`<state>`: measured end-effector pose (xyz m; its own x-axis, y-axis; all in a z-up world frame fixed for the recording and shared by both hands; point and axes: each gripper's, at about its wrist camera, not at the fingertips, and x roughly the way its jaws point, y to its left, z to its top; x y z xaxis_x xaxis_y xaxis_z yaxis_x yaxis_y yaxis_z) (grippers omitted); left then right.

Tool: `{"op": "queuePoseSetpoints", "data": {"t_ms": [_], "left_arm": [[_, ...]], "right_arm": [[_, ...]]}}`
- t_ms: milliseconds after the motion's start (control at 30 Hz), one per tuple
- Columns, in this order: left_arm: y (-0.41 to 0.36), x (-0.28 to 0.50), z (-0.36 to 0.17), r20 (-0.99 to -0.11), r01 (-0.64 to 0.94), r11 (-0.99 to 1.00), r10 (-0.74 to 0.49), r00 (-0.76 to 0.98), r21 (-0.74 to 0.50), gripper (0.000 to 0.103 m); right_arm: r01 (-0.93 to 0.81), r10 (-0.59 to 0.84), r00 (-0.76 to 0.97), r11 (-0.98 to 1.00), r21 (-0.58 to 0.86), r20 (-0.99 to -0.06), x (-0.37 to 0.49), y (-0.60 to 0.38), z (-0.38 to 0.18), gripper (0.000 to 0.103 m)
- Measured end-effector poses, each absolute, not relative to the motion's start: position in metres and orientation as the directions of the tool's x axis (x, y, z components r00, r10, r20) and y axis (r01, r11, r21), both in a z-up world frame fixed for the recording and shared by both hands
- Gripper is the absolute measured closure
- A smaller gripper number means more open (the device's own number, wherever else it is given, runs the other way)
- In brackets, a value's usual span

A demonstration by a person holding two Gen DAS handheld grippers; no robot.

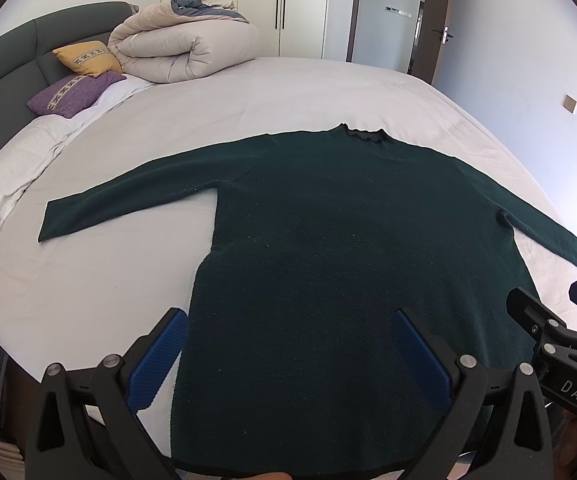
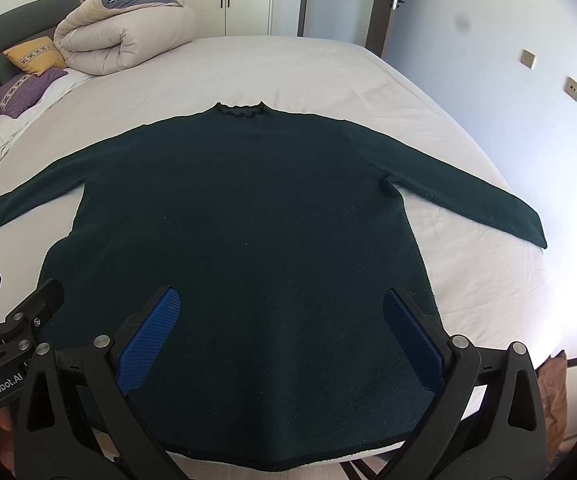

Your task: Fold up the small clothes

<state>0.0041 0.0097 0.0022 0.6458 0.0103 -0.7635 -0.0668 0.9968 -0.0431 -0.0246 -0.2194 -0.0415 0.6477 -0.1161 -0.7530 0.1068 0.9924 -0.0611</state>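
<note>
A dark green long-sleeved sweater (image 1: 328, 240) lies flat on the white bed (image 1: 248, 92), collar away from me, both sleeves spread out to the sides. It also shows in the right wrist view (image 2: 248, 220). My left gripper (image 1: 288, 356) is open and empty, held above the sweater's lower left part near the hem. My right gripper (image 2: 280, 336) is open and empty, above the lower right part of the sweater. The right gripper also shows at the right edge of the left wrist view (image 1: 548, 320), and the left gripper at the left edge of the right wrist view (image 2: 12, 312).
A rolled beige duvet (image 1: 184, 46), a yellow pillow (image 1: 86, 57) and a purple pillow (image 1: 72, 94) lie at the bed's head on the far left, by a dark headboard (image 1: 4, 64). Wardrobe doors (image 1: 256, 0) and a door (image 1: 436, 20) stand behind. The bed's near edge lies under the hem.
</note>
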Motion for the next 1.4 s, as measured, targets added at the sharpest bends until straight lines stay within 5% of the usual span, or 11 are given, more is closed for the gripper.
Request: {"op": "queuePoseSetpoints", "data": {"t_ms": [1400], "left_arm": [[0.0104, 0.0027, -0.0028, -0.766, -0.068, 0.996, 0.003, 0.642, -0.053, 0.000]], "right_arm": [[0.105, -0.113, 0.643, 0.993, -0.060, -0.757, -0.0289, -0.2147, -0.0468, 0.000]]}}
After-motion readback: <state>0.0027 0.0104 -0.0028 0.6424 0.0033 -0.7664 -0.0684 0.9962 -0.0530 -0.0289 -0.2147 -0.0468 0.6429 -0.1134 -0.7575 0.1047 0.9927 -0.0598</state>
